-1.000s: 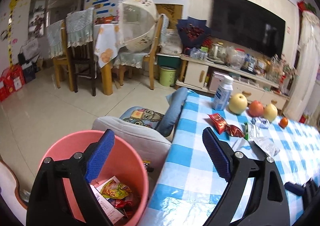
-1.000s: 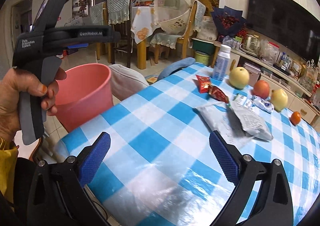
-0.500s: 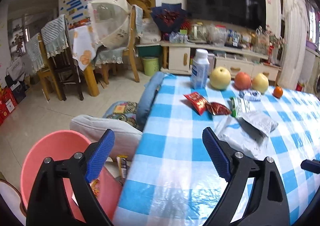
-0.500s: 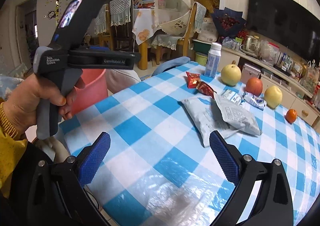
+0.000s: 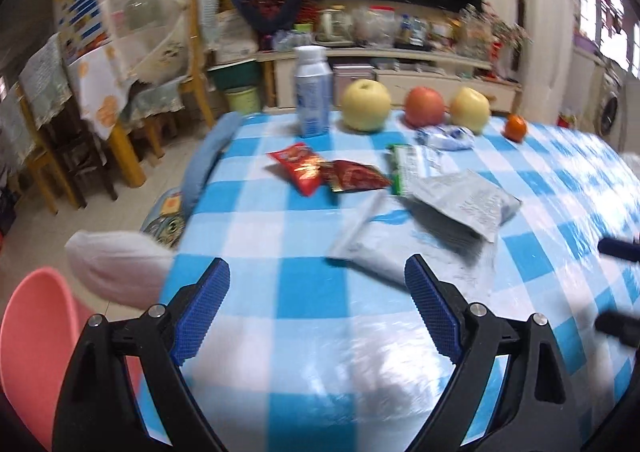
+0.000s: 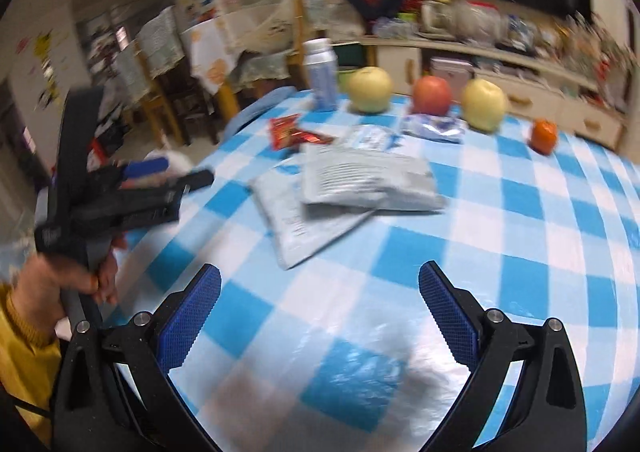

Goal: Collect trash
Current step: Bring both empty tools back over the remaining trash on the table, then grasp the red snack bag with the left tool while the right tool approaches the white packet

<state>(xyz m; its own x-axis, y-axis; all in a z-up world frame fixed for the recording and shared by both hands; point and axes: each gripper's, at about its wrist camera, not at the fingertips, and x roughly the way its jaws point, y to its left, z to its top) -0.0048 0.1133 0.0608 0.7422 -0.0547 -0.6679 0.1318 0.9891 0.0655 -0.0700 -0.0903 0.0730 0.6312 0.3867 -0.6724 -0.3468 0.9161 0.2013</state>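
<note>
Left tongs (image 5: 316, 308) spread wide, nothing between the blue pads, poised over the near edge of the desk (image 5: 304, 292) with its blue-and-white check cloth. Right tongs (image 6: 320, 308) likewise apart and empty, over the same cloth. Seen from the right wrist, at 9 o'clock, the left tool gripped by a hand (image 6: 60, 280) in a yellow sleeve.

Just beyond the left tongs, toward 12 o'clock, two grey foil bags (image 5: 460, 208) overlapping, the upper one lying across the lower. Past them, at 11 o'clock, two red snack wrappers (image 5: 328, 172) touching each other; beside these at 12 o'clock a green-edged wrapper (image 5: 412, 168), partly tucked under the upper grey bag. Farther back a crumpled blue-and-white wrapper (image 5: 444, 138), probably plastic, though blurred.

Along the far edge: white bottle (image 5: 312, 92), yellow apple (image 5: 366, 105), red apple (image 5: 425, 107), second yellow apple (image 5: 470, 110), small orange (image 5: 515, 128).

At 8 o'clock in the left view, off the desk, a pink bin (image 5: 36, 336).
</note>
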